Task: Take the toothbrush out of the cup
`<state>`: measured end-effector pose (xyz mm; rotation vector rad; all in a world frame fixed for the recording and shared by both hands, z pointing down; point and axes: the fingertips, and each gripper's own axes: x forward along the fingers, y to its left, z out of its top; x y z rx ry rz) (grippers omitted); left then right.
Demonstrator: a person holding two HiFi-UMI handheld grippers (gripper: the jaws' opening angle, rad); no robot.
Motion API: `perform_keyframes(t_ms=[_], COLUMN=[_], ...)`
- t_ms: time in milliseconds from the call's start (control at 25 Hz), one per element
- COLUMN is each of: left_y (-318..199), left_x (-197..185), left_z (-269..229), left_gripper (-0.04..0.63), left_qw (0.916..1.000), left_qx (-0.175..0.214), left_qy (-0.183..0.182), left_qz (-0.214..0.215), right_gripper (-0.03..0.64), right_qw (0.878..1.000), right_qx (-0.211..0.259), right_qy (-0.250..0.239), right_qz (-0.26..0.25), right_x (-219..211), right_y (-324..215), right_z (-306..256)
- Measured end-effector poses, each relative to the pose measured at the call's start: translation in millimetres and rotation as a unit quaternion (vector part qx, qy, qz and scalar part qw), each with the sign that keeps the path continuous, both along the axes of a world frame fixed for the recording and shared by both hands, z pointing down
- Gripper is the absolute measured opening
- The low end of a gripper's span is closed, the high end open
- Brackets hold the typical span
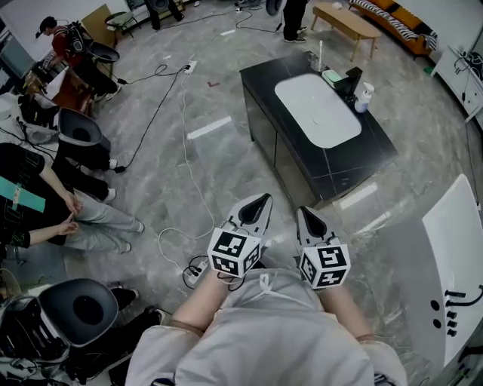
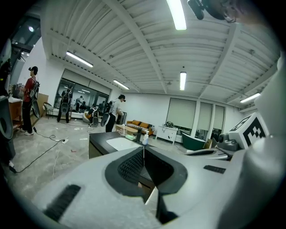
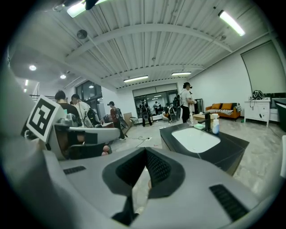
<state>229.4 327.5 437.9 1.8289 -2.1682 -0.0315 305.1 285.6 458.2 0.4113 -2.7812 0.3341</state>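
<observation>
A thin white toothbrush (image 1: 320, 53) stands upright at the far end of the black counter (image 1: 377, 143), which has a white sink (image 1: 317, 109) set in it. Whether it stands in a cup is too small to tell. Beside it are a green item (image 1: 332, 75), a black faucet (image 1: 352, 78) and a white bottle (image 1: 364, 96). My left gripper (image 1: 264, 197) and right gripper (image 1: 302, 211) are held close to my body, well short of the counter, side by side above the floor. Both are shut with nothing in them, as the left gripper (image 2: 144, 148) and right gripper (image 3: 145, 151) views confirm.
Cables (image 1: 181, 128) and a power strip (image 1: 195, 270) lie on the floor between me and the counter. Seated people (image 1: 83, 219) and office chairs (image 1: 79, 132) fill the left side. A white table (image 1: 456, 256) stands at the right, with a wooden bench (image 1: 347, 22) beyond the counter.
</observation>
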Motion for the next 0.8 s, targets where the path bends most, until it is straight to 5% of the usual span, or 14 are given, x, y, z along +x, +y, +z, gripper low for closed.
perform_keyframes(t_ms=[560, 800], left_y=[-16.3, -14.6], left_x=[-216.6, -270.7], left_z=[-3.5, 7.5], left_gripper=[0.020, 0.020], left_qw=[0.9996, 0.9988], left_qx=[0.006, -0.008], left_qy=[0.025, 0.035], left_qz=[0.014, 0.033], right_gripper=[0.026, 0.026], right_qw=[0.999, 0.998], right_qx=[-0.003, -0.010], right_qy=[0.017, 0.027], right_qz=[0.037, 0.051], right_x=[-198.3, -256.2], right_y=[-25.1, -27.2], right_z=[2.8, 9.0])
